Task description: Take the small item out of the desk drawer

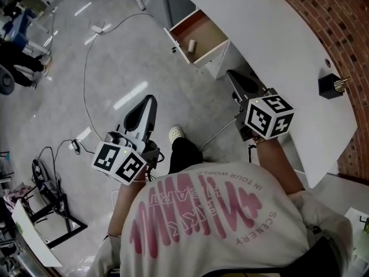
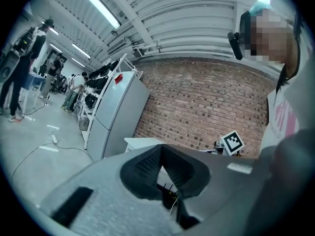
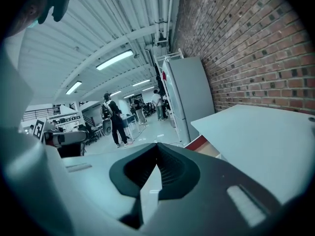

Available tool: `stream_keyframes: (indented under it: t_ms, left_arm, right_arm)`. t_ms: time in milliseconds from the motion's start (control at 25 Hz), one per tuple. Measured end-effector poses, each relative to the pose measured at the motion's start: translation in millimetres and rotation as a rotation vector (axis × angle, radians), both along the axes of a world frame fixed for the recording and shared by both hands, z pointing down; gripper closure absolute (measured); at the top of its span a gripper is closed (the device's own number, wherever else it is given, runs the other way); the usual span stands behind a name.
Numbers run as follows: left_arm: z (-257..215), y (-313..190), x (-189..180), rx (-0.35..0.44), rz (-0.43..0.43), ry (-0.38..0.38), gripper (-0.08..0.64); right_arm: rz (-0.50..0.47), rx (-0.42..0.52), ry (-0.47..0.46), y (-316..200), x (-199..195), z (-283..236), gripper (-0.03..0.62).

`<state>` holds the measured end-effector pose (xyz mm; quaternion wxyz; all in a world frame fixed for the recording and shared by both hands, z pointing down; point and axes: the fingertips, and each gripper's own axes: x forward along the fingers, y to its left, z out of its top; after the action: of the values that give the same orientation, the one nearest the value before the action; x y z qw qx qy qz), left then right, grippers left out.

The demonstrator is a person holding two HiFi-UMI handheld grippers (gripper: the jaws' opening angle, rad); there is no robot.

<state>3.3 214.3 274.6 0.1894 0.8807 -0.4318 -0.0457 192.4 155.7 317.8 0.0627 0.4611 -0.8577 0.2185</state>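
The 2 tools, left gripper [image 1: 149,104] and right gripper [image 1: 233,77], hold jaws pressed together and empty, probably because the small item [image 1: 192,45] lies unreached in the open drawer [image 1: 212,32] ahead of the right gripper.

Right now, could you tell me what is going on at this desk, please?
A person stands by a white desk with a two-jaw gripper in each hand. The desk drawer is pulled open, and a small pale cylinder lies inside it, untouched. The left gripper and the right gripper are both shut and empty, short of the drawer; the right one is the nearer, by the desk's edge. The item has not yet been taken out.
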Motion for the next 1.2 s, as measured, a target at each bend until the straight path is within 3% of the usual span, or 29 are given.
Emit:
stream_keyframes:
  t_ms: [280, 720, 1200]
  left_arm:
    - [-19, -61, -28, 0.03, 0.034, 0.008, 0.555]
    - [-25, -136, -90, 0.067, 0.014, 0.022, 0.557]
    - [-15, -192, -131, 0.047, 0.013, 0.028, 0.557]
  right_arm:
    - [0.064, 0.002, -0.08, -55, -22, -26, 0.583]
    - [0.084, 0.016, -0.094, -130, -70, -30, 0.583]
    - [0.107, -0.075, -0.166, -194, -108, -5, 0.583]
